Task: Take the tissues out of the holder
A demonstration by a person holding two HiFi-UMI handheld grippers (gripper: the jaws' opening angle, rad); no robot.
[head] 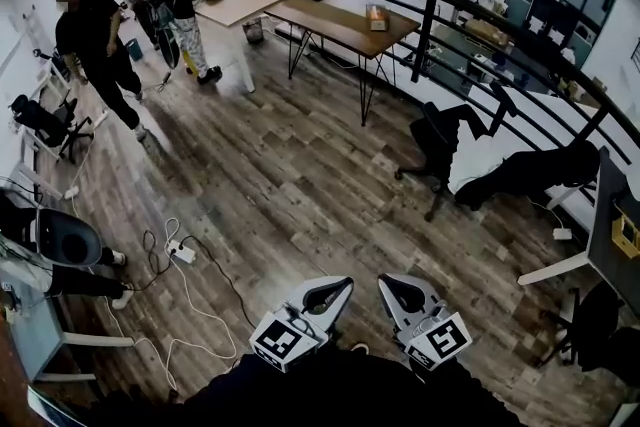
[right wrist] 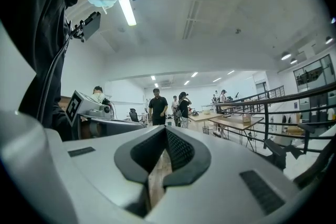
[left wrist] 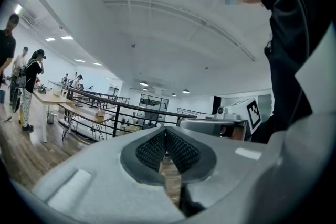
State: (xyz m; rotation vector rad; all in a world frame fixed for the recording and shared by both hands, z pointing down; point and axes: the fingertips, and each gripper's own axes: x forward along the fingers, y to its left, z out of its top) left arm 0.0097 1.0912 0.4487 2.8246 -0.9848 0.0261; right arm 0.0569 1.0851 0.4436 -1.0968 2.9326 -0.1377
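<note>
Both claws shut and empty, tissues far off.
Left claw (head: 338,285) and right claw (head: 392,285) pinched together (nothing between); tissue holder (head: 377,17) well apart on far desk (head: 330,23) beside railing (head: 428,27); open wood floor (head: 290,185) between.

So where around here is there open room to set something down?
The wood floor is bare in the middle, between the brown table and the black chair. That table's top is free too, but for a small box. The left is crowded: cables, a power strip and people.
</note>
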